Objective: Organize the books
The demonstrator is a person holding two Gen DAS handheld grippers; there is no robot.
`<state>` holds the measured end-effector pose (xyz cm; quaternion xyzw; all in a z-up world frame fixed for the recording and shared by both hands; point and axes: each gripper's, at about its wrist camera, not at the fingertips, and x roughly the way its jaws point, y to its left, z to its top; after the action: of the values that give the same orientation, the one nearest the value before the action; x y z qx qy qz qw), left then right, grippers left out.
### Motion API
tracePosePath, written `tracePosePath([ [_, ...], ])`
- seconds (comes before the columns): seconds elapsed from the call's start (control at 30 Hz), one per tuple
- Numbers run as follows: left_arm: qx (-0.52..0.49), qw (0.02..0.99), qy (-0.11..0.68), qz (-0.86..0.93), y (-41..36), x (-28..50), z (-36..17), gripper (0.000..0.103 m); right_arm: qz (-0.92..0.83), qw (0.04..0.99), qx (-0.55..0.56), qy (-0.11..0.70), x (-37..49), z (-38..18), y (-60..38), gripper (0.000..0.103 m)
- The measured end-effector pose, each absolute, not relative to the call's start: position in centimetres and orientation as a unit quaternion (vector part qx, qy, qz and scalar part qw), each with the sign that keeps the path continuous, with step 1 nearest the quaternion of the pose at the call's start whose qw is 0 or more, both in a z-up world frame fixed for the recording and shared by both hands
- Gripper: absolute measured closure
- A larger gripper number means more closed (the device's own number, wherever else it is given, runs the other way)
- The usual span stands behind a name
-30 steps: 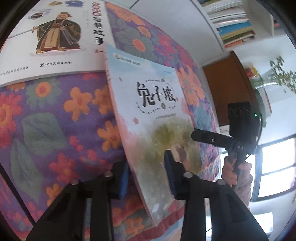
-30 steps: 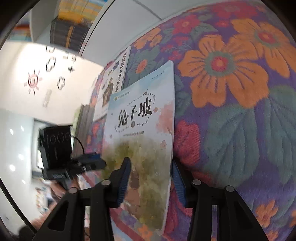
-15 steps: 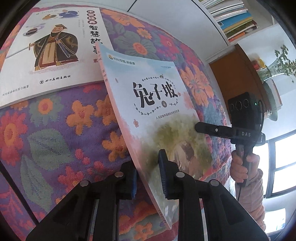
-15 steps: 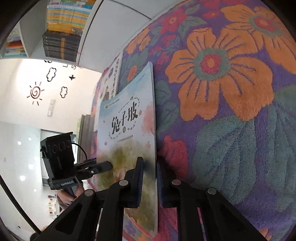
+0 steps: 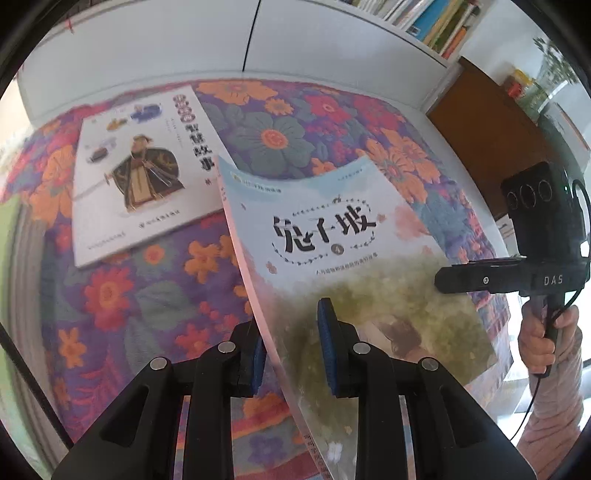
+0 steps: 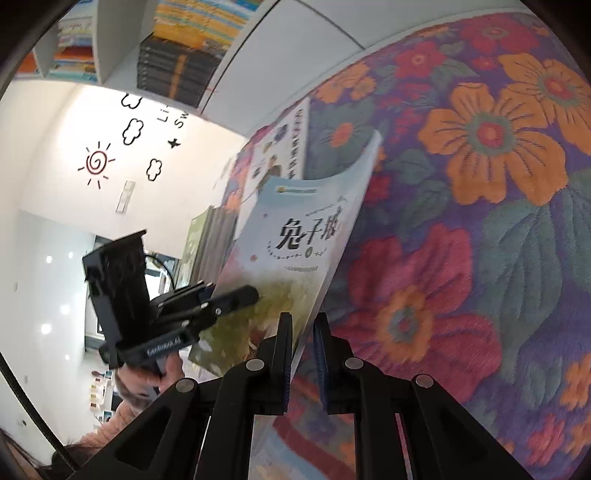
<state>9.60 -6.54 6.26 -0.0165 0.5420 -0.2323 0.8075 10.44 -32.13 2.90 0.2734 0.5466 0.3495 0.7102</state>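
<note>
A pale blue picture book (image 5: 343,240) with a rabbit on its cover is lifted off the floral cloth (image 5: 147,295). My left gripper (image 5: 291,350) is shut on its spine edge. My right gripper (image 6: 302,354) is shut on its opposite edge; the same book shows there (image 6: 295,251), bowed between the two grippers. A second book (image 5: 140,181), white with a robed man holding a sword, lies flat on the cloth behind the first; it also shows in the right wrist view (image 6: 284,155).
The purple flowered cloth (image 6: 480,221) covers the table. White shelves with rows of books (image 5: 432,22) stand behind, also in the right wrist view (image 6: 184,55). A brown cabinet (image 5: 491,129) and a plant (image 5: 554,59) are at the right.
The blue book has risen off the cloth and tilted up, held at both edges. The right gripper closed from open onto its edge, and the left one tightened on the spine side.
</note>
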Motion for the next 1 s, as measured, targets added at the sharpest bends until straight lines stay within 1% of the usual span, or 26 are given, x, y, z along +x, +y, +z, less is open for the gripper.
tracePosePath([
  [0.23, -0.009, 0.817, 0.524, -0.24, -5.1, 8.4, 8.2, 0.081, 0.362, 0.712, 0.28, 0.533, 9.9, 3.9, -30.4, 0.091],
  [0.47, -0.005, 0.821, 0.514, -0.249, -3.3, 7.3, 9.5, 0.08, 0.366, 0.728, 0.254, 0.521, 9.6, 5.7, -27.8, 0.09],
  [0.6, 0.007, 0.827, 0.501, -0.254, -2.0, 6.5, 11.3, 0.08, 0.371, 0.734, 0.248, 0.511, 9.3, 7.0, -26.5, 0.09],
  [1.0, 0.005, 0.848, 0.468, -0.248, 4.4, 6.0, 15.5, 0.08, 0.403, 0.747, 0.226, 0.479, 9.4, 10.5, -21.3, 0.089],
])
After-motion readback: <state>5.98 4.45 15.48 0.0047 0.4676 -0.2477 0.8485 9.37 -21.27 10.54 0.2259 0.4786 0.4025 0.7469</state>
